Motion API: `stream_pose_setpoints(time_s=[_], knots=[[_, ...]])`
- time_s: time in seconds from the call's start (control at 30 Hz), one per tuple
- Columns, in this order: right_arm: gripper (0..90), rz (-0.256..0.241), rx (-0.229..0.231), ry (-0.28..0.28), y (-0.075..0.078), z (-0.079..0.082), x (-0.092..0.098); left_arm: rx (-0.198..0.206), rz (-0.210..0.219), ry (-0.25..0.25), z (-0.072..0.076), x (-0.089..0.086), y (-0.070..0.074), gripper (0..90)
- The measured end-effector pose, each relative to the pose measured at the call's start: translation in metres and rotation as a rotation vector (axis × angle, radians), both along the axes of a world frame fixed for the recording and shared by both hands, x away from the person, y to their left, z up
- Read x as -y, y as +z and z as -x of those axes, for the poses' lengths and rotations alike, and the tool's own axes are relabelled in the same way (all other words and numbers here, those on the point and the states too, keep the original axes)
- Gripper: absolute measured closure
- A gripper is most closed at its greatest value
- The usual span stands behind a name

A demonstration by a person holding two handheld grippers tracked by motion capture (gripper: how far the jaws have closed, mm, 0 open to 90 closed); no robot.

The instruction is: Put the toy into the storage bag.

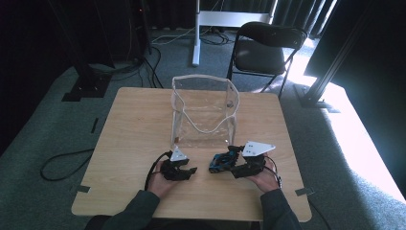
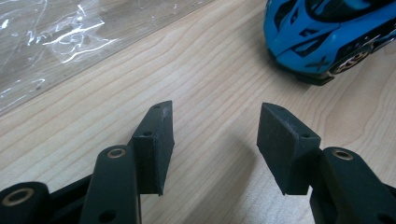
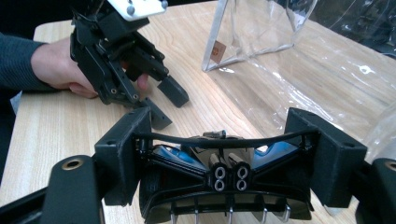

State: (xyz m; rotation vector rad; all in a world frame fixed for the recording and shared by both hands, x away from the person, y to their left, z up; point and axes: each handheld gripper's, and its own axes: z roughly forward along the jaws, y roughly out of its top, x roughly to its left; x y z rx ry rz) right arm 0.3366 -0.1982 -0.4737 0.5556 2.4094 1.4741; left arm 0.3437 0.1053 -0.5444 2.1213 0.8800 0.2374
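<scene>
Blue toy car [image 1: 223,161] sits on table [image 1: 134,124], just in front of the clear plastic bag [image 1: 203,112]. Right gripper [image 3: 229,151] jaws clamp its rear. Left gripper [image 2: 215,140] beside it, jaws apart, holding nothing.

A recording lab: black curtains [image 1: 38,28], floor cables [image 1: 62,165], aluminium frame posts [image 1: 335,62].

A square wooden table [image 1: 134,124] stands on grey carpet [image 1: 52,129]. Beyond its far edge sits a black folding chair [image 1: 261,50] — empty, its seat turned toward the table. A white post on a flat base [image 1: 196,31] rises behind it. Dark curtains [image 1: 163,12] hang at the back, and black cables [image 1: 64,165] trail across the carpet — left of the table.
</scene>
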Motion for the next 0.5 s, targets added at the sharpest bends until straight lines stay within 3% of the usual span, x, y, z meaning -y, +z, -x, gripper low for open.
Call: stream_pose_setpoints(time_s=[0.17, 0.3, 0.5], knots=[[24.6, -0.005, 0.006, 0.000, 0.005, 0.000, 0.003, -0.010, 0.013, 0.000, -0.001, -0.001, 0.000, 46.5], [24.6, -0.007, 0.018, -0.003, 0.012, -0.002, 0.006, 0.008, -0.013, -0.005, 0.001, 0.001, 0.000, 45.3], [24.6, -0.017, 0.028, -0.005, 0.021, -0.003, 0.011, -0.002, 0.002, -0.005, 0.000, 0.001, 0.000, 44.2]])
